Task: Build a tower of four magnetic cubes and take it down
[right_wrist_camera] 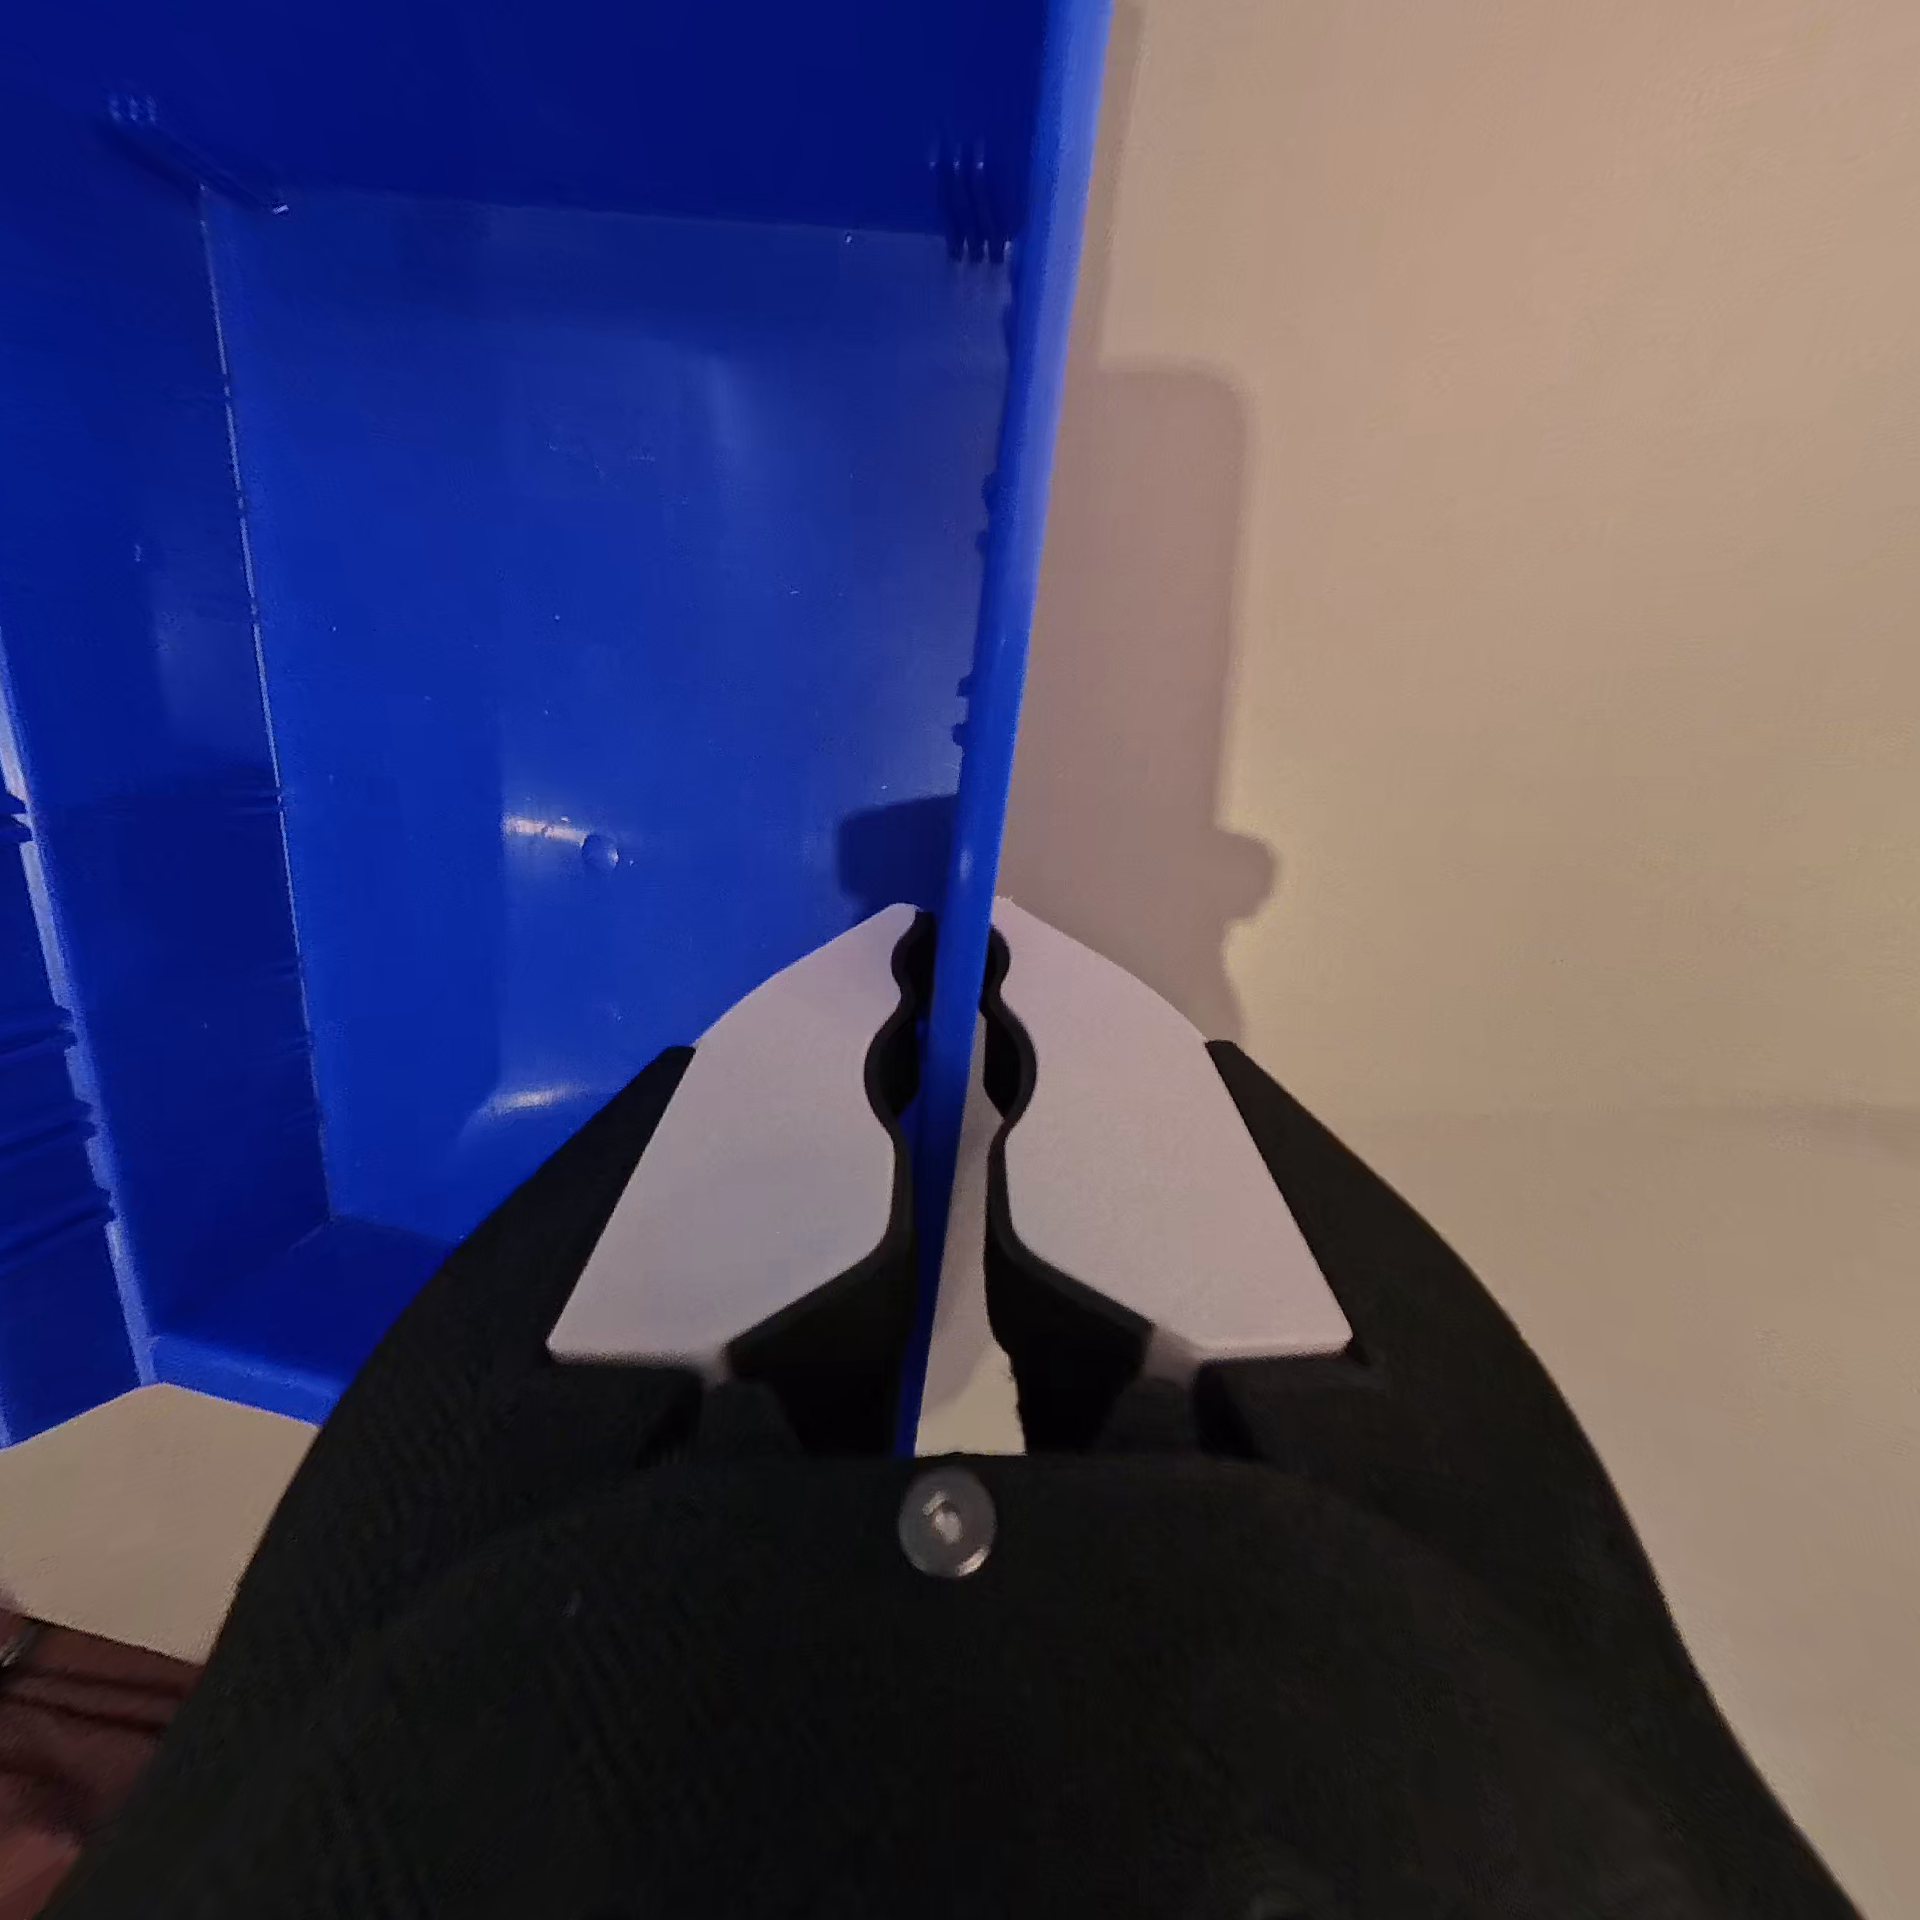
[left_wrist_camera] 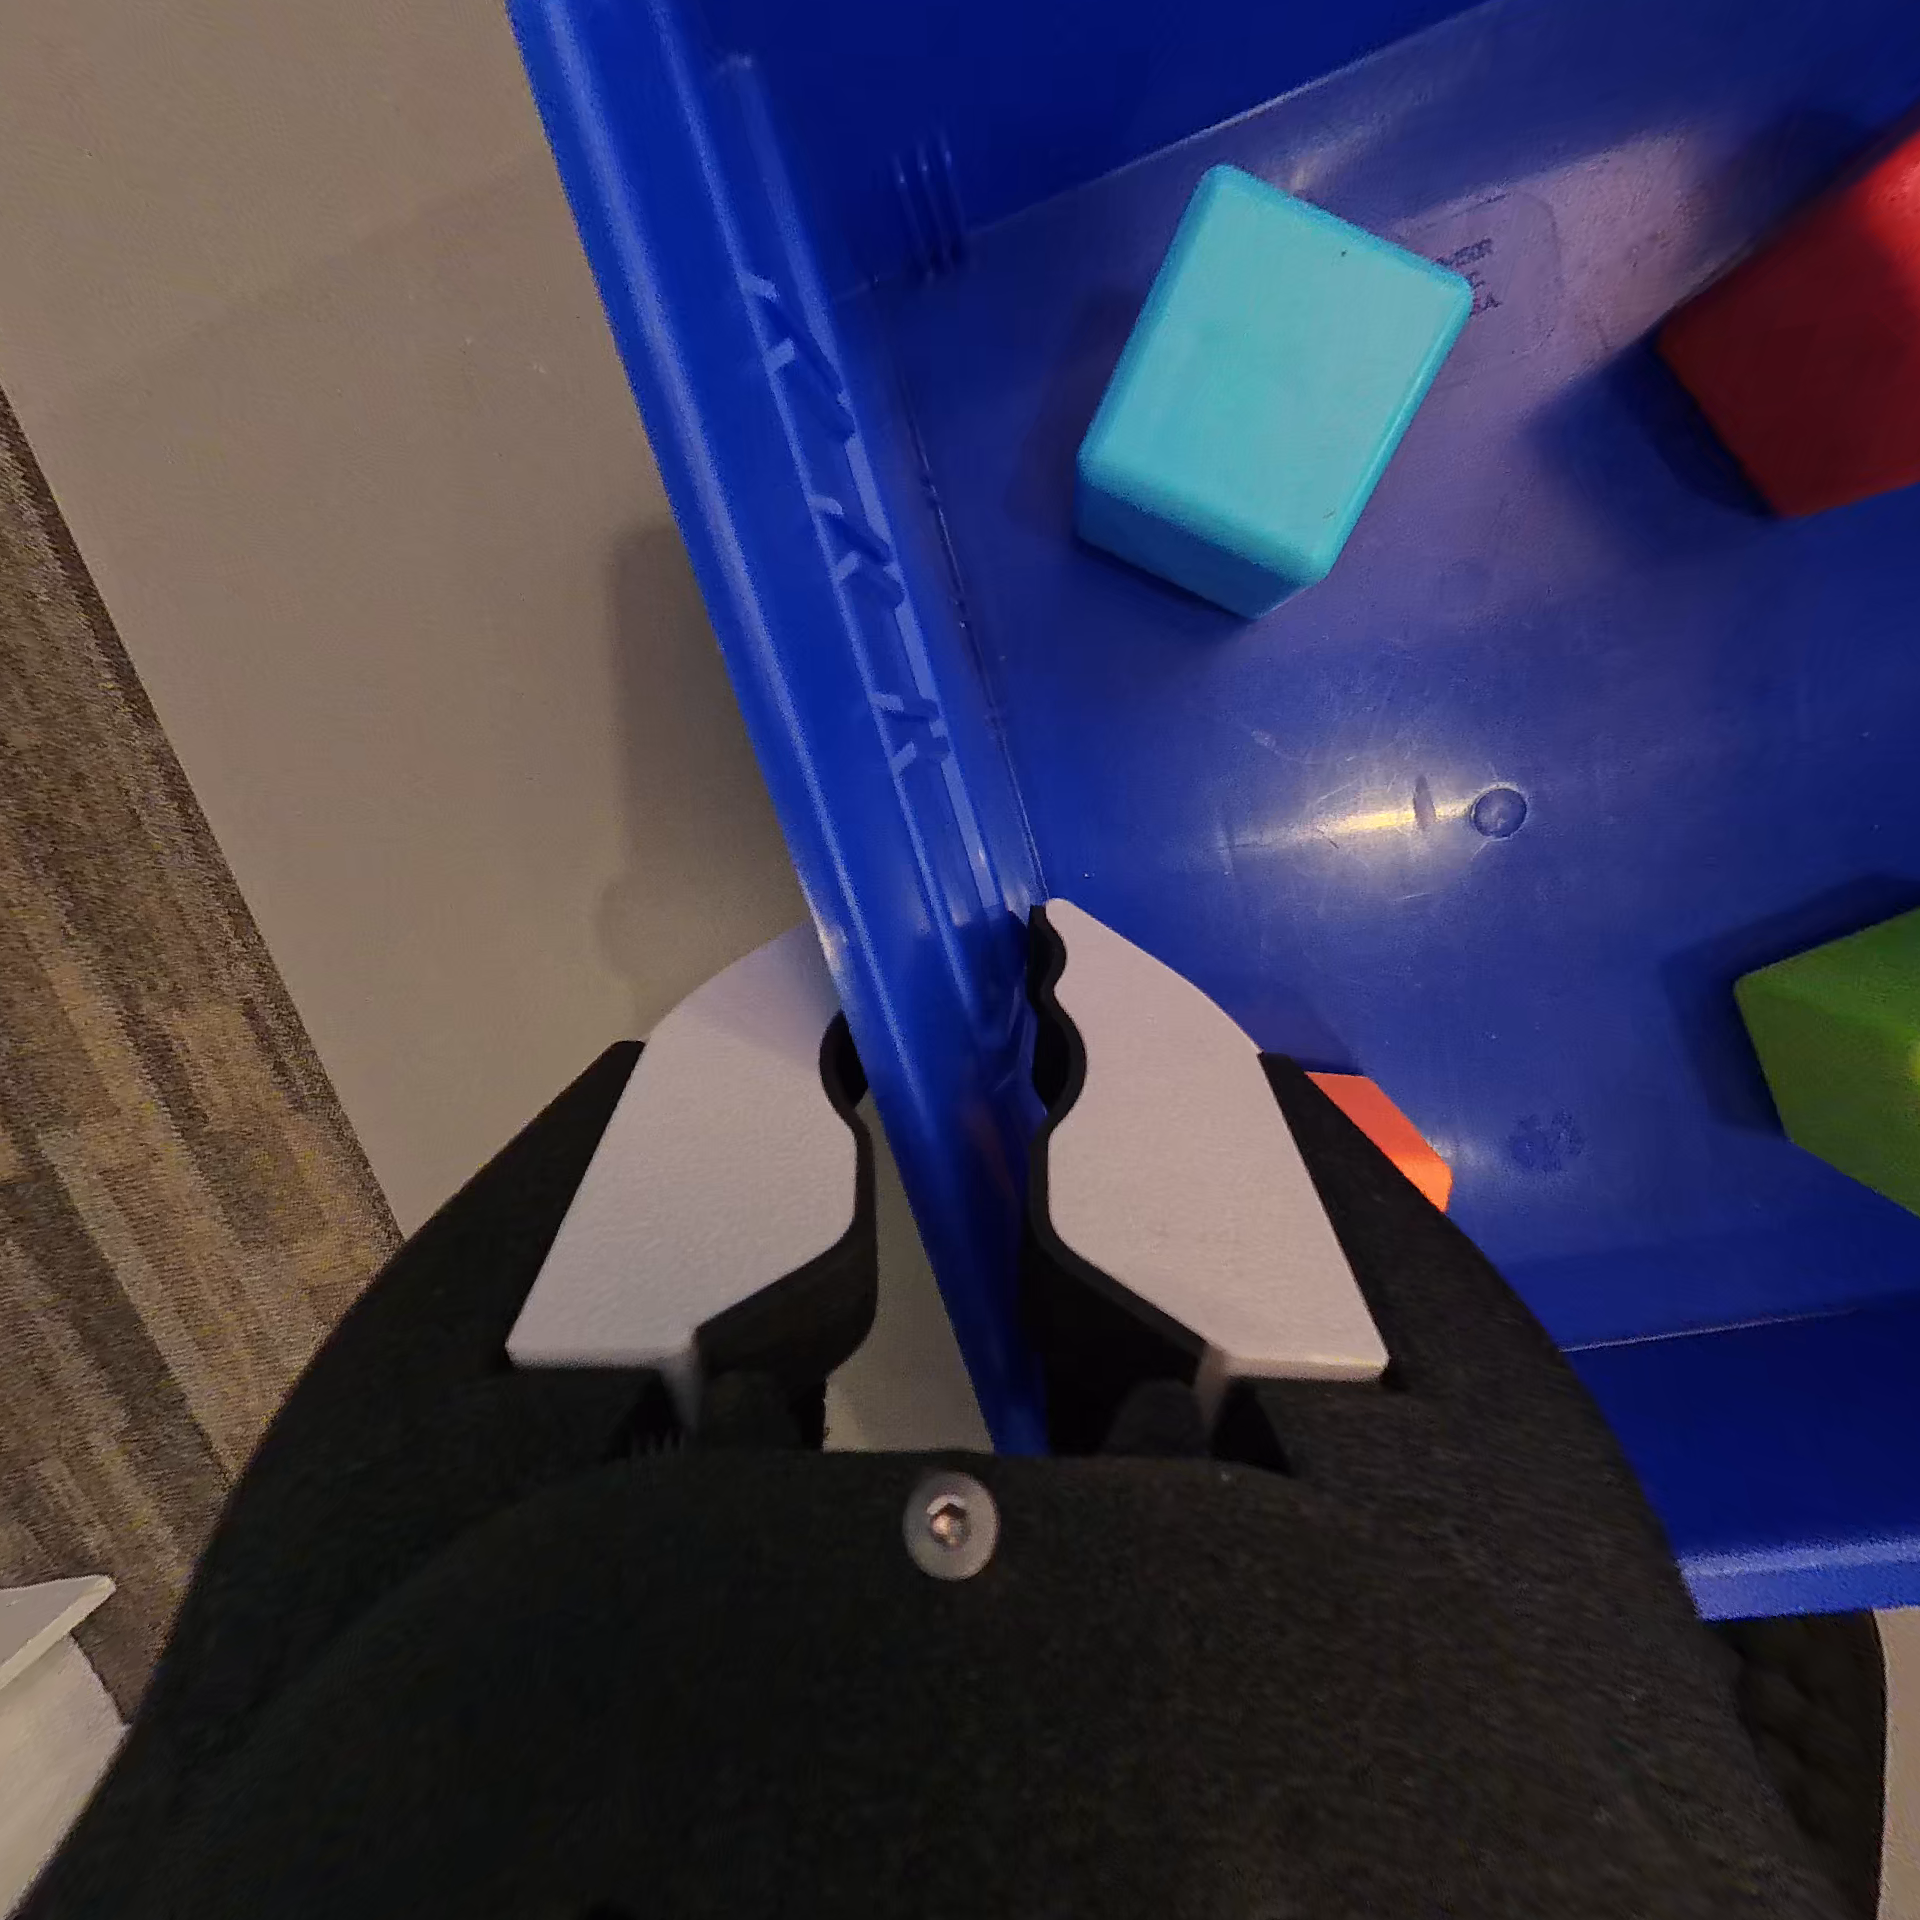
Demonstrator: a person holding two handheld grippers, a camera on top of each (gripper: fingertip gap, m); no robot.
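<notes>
Cubes (left_wrist_camera: 1262,390) loose inside blue bin (left_wrist_camera: 1351,831) — unstacked. Left claw (left_wrist_camera: 940,1023), right claw (right_wrist_camera: 951,1023) each pinching a bin wall. Next, probably: release, reach a cube.

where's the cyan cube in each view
Left wrist view: the cyan cube lies on the bin floor, upper centre-right.
Right wrist view: not in it; only bare floor shows.
Shared landmark: the blue bin, whose walls both grippers clamp.

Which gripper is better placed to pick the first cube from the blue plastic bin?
Probably left. The left gripper and right gripper each clamp a wall of the blue plastic bin, but only the left view shows cubes nearby: turquoise cube ahead and orange cube beside its finger.
</notes>
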